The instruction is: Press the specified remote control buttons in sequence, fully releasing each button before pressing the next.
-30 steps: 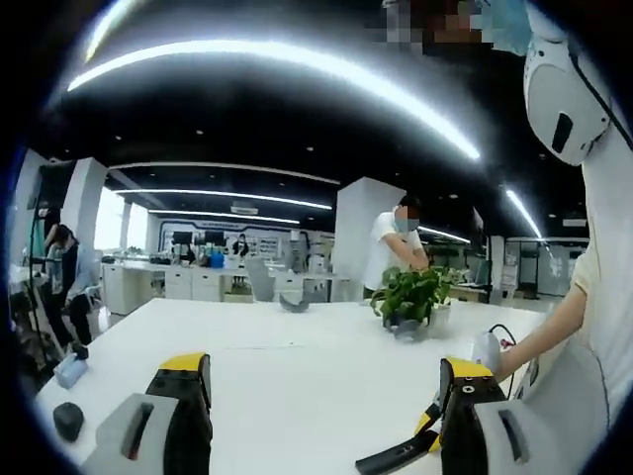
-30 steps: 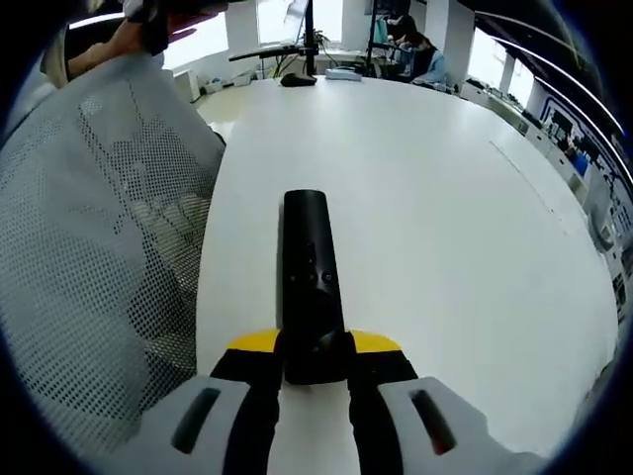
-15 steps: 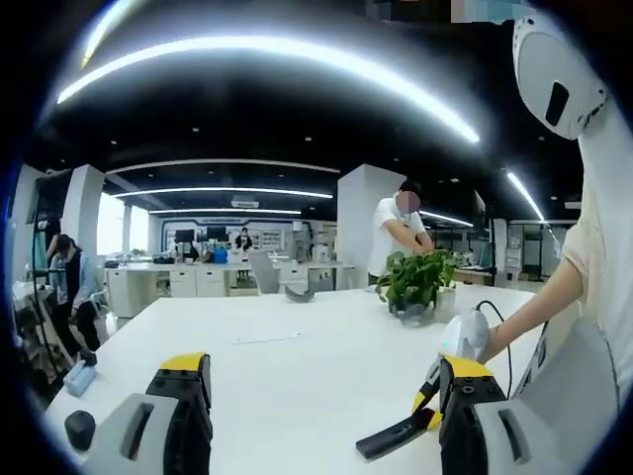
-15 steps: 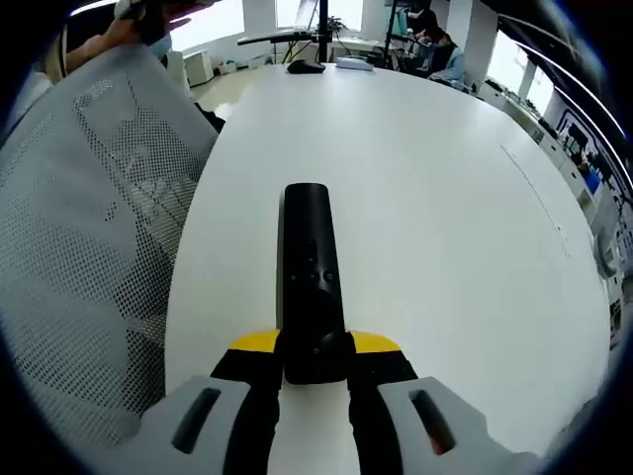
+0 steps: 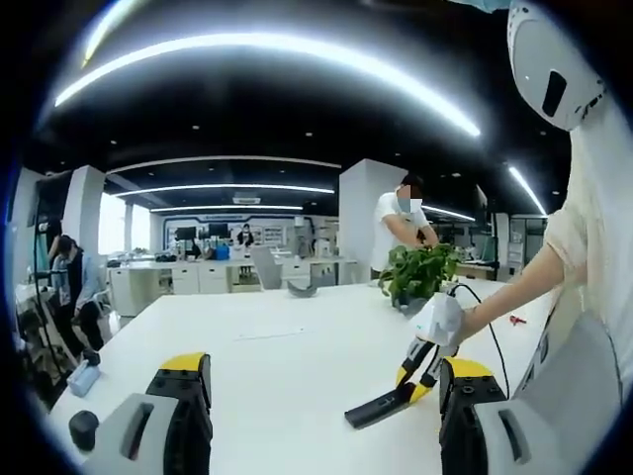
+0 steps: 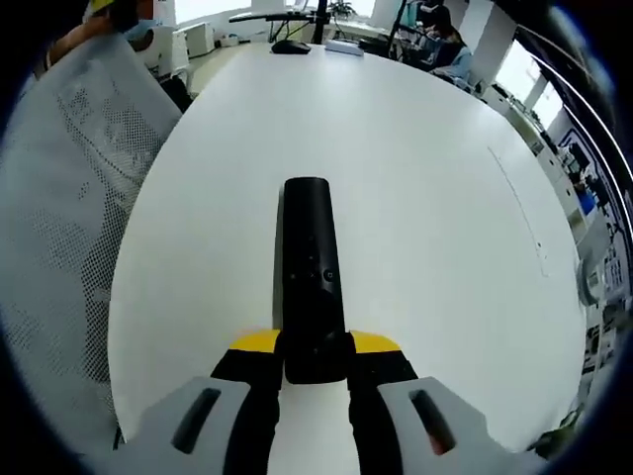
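A long black remote control [image 6: 311,277] with small buttons on its top face points away from me over the white table [image 6: 445,218]. My right gripper [image 6: 315,354] is shut on its near end, with yellow-tipped fingers on both sides. In the left gripper view the same remote [image 5: 381,406] slants down to the left from the right gripper [image 5: 417,374], which a person's hand holds just right of centre. My left gripper [image 5: 321,401] stands open, its two jaws far apart with nothing between them, and the remote lies just inside its right jaw.
A potted plant [image 5: 420,272] stands at the table's far side, with a person [image 5: 398,226] bent over it. A small black object [image 5: 84,427] and a pale blue item [image 5: 84,379] lie at the table's left end. A mesh chair back [image 6: 59,198] borders the table's left edge.
In the left gripper view the right gripper with the remote has come up and to the left, further into view. The remote stays gripped the same way, and the chair has slid left in the right gripper view.
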{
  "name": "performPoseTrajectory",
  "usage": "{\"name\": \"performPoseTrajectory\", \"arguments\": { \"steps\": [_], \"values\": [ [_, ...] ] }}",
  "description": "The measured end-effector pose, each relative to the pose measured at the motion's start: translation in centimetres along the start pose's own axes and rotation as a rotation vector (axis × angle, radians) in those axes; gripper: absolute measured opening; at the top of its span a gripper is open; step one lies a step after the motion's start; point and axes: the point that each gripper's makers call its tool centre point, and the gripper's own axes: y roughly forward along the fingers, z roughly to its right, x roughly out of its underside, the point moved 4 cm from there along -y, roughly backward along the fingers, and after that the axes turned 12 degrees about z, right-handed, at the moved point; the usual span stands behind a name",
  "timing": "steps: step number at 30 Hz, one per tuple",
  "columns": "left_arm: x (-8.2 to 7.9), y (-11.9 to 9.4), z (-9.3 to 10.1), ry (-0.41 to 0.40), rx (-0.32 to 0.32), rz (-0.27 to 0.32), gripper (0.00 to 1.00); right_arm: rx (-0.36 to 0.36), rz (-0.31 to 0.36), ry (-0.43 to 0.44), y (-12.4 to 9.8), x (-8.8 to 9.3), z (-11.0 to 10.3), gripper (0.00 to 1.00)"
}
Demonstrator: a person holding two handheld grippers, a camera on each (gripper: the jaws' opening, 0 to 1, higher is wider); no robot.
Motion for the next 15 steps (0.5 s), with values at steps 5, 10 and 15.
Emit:
{"name": "performPoseTrajectory", "arguments": {
  "steps": [5,10,15],
  "values": [
    [0.1,0.0,0.0,-0.004,-0.003,-0.006,1.00,0.017,-0.028,-0.005,0.1,0.2,2.2,0.24],
    [0.1,-0.1,-0.2,0.007,-0.010,-0.010,1.00,0.030,-0.056,-0.019,0.3,0.2,4.1,0.24],
    [0.2,0.0,-0.2,0.008,-0.013,-0.012,1.00,0.041,-0.084,-0.026,0.6,0.5,5.8,0.24]
  ]
}}
